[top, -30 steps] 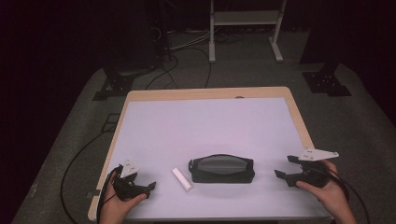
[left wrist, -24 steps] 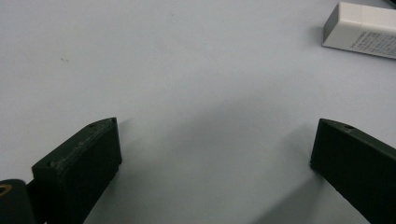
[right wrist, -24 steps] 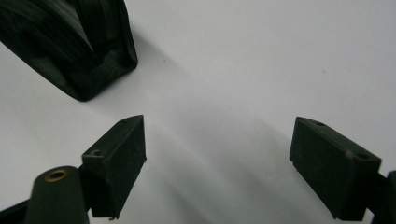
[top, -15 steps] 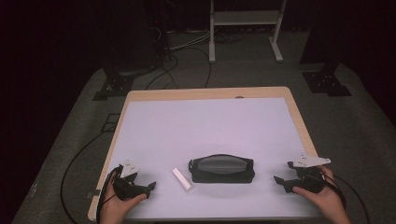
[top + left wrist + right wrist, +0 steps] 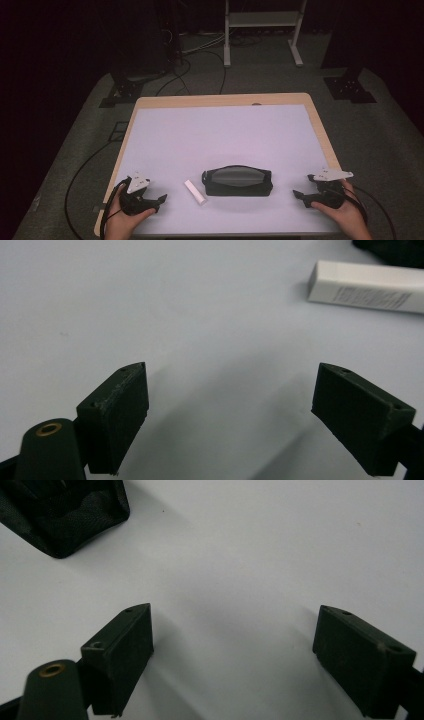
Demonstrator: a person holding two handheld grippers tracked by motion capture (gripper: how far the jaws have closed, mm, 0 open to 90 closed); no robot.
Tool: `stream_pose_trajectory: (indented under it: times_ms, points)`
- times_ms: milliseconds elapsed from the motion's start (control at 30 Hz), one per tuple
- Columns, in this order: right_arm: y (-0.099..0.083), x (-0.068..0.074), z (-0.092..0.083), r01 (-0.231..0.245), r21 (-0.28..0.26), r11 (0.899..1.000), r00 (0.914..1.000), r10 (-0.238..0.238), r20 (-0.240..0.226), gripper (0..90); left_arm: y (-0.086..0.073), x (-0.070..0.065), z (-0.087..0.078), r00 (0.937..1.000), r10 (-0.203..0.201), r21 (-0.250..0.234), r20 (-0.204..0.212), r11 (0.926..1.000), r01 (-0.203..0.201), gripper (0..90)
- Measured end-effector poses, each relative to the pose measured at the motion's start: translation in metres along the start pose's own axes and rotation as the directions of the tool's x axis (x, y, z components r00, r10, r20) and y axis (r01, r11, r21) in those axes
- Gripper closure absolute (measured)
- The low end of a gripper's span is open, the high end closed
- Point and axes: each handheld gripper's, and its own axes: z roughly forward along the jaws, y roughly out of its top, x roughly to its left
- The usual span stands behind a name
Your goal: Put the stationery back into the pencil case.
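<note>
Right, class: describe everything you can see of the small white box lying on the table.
The white box is a slim, elongated carton, seemingly cardboard, with fine grey print on one long face. It lies flat and closed on the white table, angled slightly, just left of the black pouch without touching it. The left tongs sit apart from it; only the tabletop touches it.

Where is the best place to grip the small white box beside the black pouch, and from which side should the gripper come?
Grip the white box across its narrow width, near the middle, probably coming from above. It lies flat and slanted, apart from the black pouch, so both long sides are free. The left gripper is nearest, open, with nothing between its jaws.
</note>
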Motion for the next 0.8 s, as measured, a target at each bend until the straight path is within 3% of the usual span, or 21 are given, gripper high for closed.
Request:
stream_pose_trajectory:
  times_ms: [200,533,800]
  points:
    - [0.000,0.000,0.000,-0.002,0.000,1.000,1.0000,0.002,-0.001,15.3,0.013,-0.011,-0.002,0.9980,0.029,-0.021,0.056,0.9994,-0.028,14.7]
    - [0.000,0.000,0.000,-0.003,-0.001,1.000,1.0000,0.003,-0.002,15.3,0.037,-0.021,0.006,0.9842,0.108,-0.049,0.140,0.9936,-0.102,17.2]
    - [0.000,-0.001,0.000,-0.003,0.000,1.000,1.0000,0.003,-0.003,15.3,0.057,-0.020,0.016,0.9804,0.111,-0.068,0.163,0.9926,-0.101,20.9]
